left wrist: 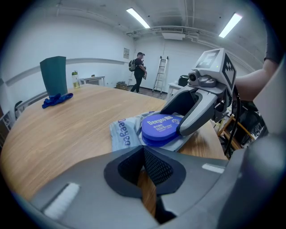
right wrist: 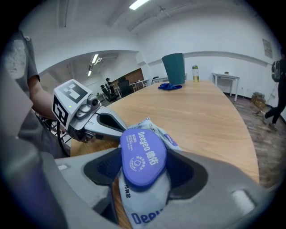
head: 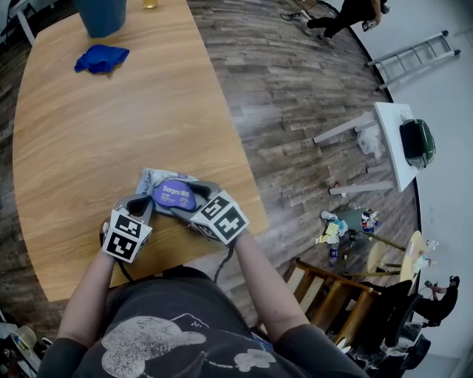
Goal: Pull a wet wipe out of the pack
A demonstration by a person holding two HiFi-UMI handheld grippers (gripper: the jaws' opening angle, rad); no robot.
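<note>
A pale grey soft-plastic wet-wipe pack (head: 157,181) lies flat on the light oval wooden desk (head: 111,125), close to the near edge, just in front of the person. Its blue oval plastic lid (head: 176,195) faces up and looks closed; no wipe shows outside the pack.

The right gripper (head: 186,204) reaches in from the right and points down at a slant. In the right gripper view its jaws (right wrist: 143,169) stand a lid's width apart, one dark ribbed pad against each long side of the lid (right wrist: 143,154). The printed grey film of the pack (right wrist: 138,212) runs underneath them towards the camera. The left gripper view shows the same hold from the other side: one grey finger of the right gripper (left wrist: 181,127) rests on the far edge of the lid (left wrist: 157,128).

The left gripper (head: 140,205) sits just left of the pack, also angled down. In its own view the jaws (left wrist: 144,163) are pressed together with nothing between them and only bare wood beneath, while the pack (left wrist: 121,134) lies just ahead of them, apart from the tips.

At the far end of the desk a crumpled blue cloth (head: 101,57) lies beside a tall teal container (head: 100,16), both well apart from the pack.
</note>
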